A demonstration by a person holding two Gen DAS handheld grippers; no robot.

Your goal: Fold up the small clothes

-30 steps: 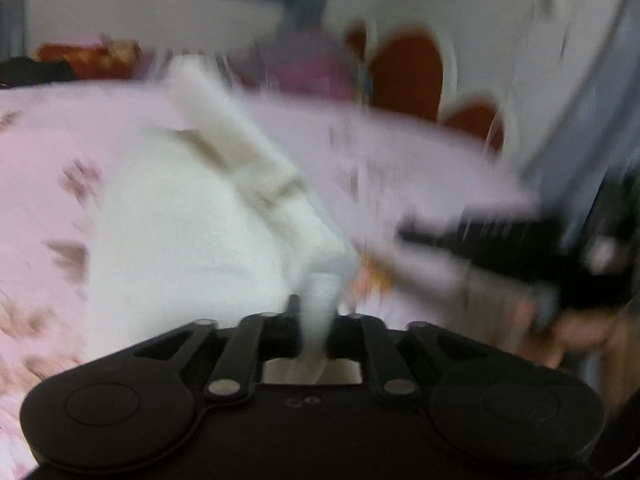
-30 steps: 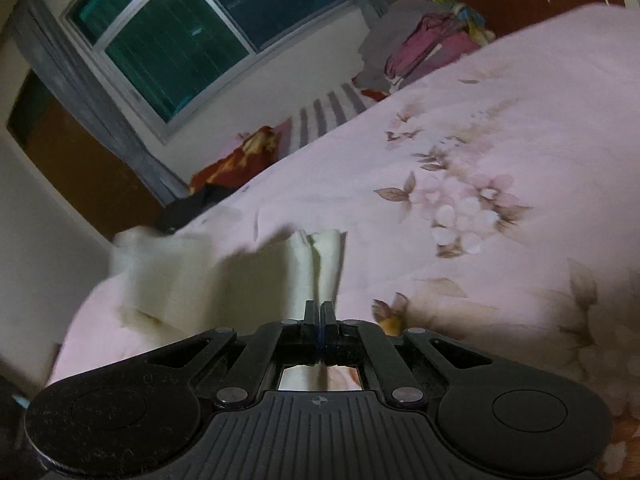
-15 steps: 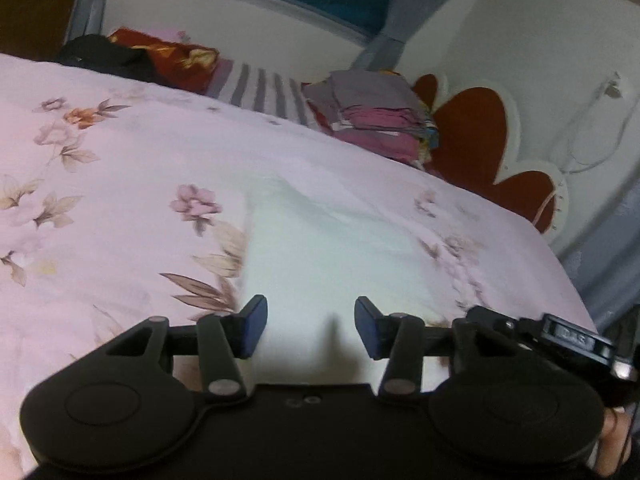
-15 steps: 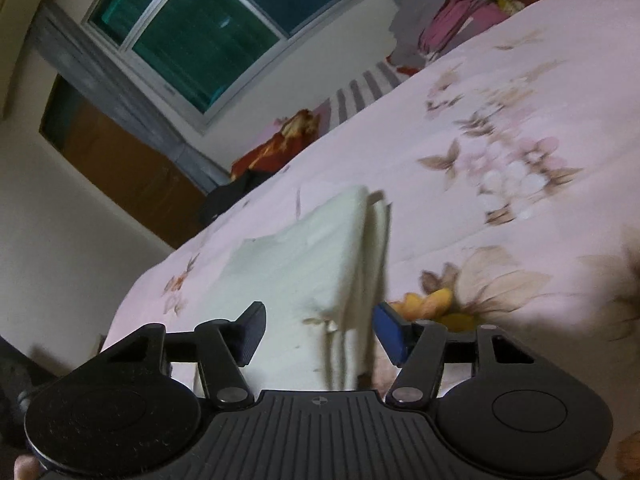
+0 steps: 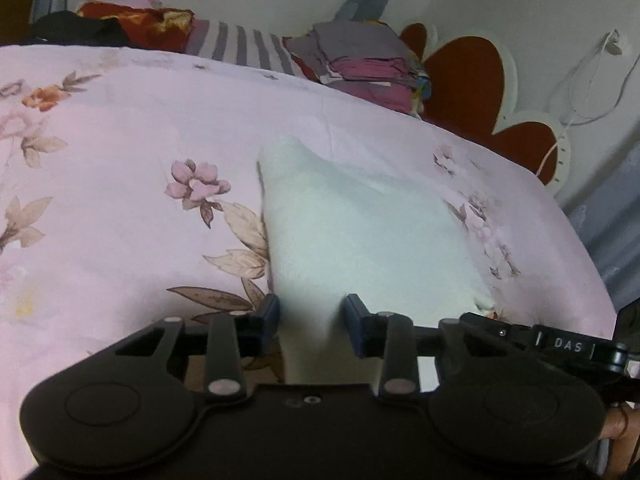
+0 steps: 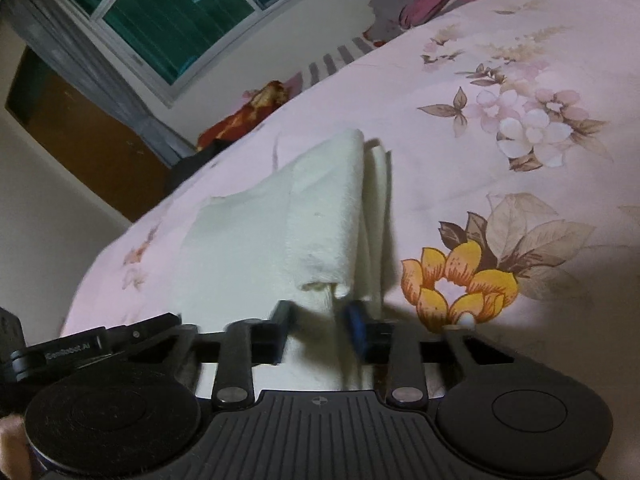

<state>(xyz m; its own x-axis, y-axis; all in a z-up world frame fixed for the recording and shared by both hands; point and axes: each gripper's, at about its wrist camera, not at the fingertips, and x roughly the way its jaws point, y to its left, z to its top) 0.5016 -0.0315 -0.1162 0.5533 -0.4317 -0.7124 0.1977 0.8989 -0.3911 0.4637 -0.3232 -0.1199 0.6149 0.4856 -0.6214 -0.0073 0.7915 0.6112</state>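
A small white garment (image 5: 360, 232) lies folded on the pink floral bedsheet (image 5: 120, 152). My left gripper (image 5: 312, 320) is open, its blue-padded fingers either side of the garment's near edge, holding nothing. In the right wrist view the same garment (image 6: 272, 232) lies in folded layers, a thick fold on top. My right gripper (image 6: 320, 328) is open at the garment's near end, its jaws a short way apart and empty. The right gripper's body (image 5: 560, 344) shows at the left view's lower right.
A stack of folded clothes (image 5: 368, 64) sits at the bed's far side by a red heart-shaped headboard (image 5: 464, 80). Red and black clothes (image 5: 120, 28) and a striped pillow (image 5: 240, 46) lie along the far edge. A window (image 6: 180, 12) is beyond.
Both grippers were shut on the white garment a second ago; they have let go and opened. The garment now lies flat and folded. The jaws stand narrower than half a second ago.
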